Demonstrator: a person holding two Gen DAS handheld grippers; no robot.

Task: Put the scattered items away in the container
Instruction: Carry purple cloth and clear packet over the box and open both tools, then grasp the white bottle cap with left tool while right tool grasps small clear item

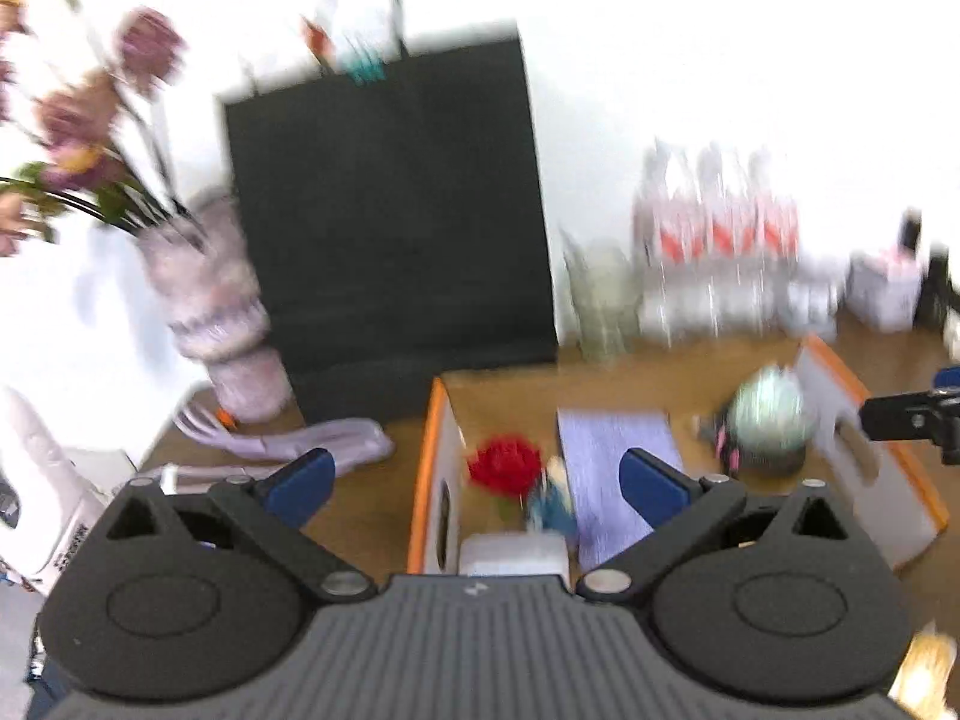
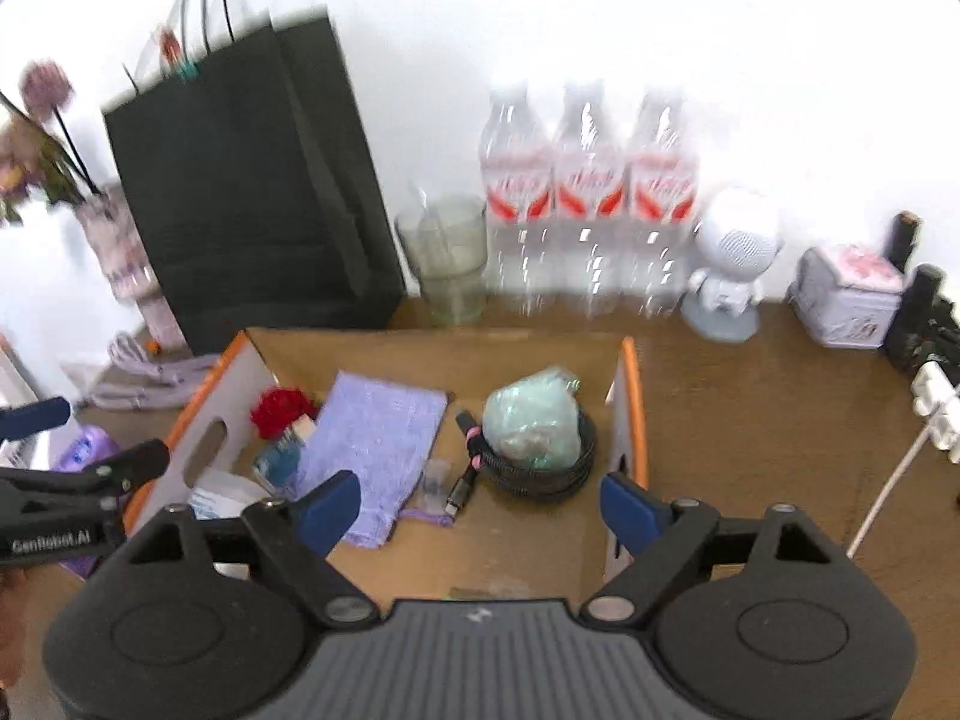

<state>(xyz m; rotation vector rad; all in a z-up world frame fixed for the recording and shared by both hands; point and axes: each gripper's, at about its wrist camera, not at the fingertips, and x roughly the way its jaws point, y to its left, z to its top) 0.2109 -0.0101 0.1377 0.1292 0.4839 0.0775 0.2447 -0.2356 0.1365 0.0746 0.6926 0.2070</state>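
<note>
A brown wooden desk point(image 2: 750, 420) is running up against a plain white wall point(image 2: 540, 12). An open cardboard box with orange-edged sides point(image 2: 629, 396) is sitting in the middle of it, and both grippers are hovering over its near edge.

Left gripper point(image 1: 474, 480): fingers standing wide apart, holding nothing. Right gripper point(image 2: 480, 504): fingers likewise spread, gripping nothing. The left gripper is also showing at the left edge of the right wrist view.

Inside the box:
- a lavender cloth point(image 2: 378, 450) is lying flat near the middle
- a red flower-like item point(image 2: 281, 411) is sitting by the left wall, with a small blue-and-white thing point(image 2: 282, 456) just beside it (too blurred to name)
- a white packet point(image 2: 222, 495) is resting in the near left corner
- a dark cable with a pink band point(image 2: 468, 462) is lying between the cloth and a black coiled ring point(image 2: 540, 474)
- a pale green crumpled bag point(image 2: 531, 420) is sitting on that ring

Along the wall: a black paper bag point(image 2: 240, 192) standing upright, a glass tumbler point(image 2: 447, 258), three clear water bottles with red labels point(image 2: 591, 198), a white round-headed figurine point(image 2: 735, 264), a small printed tin point(image 2: 849, 300).

Far left: a patterned vase with purple flowers point(image 1: 210, 300), with a lilac cord point(image 1: 312, 444) lying on the desk outside the box. Far right: a white power strip point(image 2: 936, 414) with its lead trailing across the desk.

The left wrist view is heavily motion-blurred.
</note>
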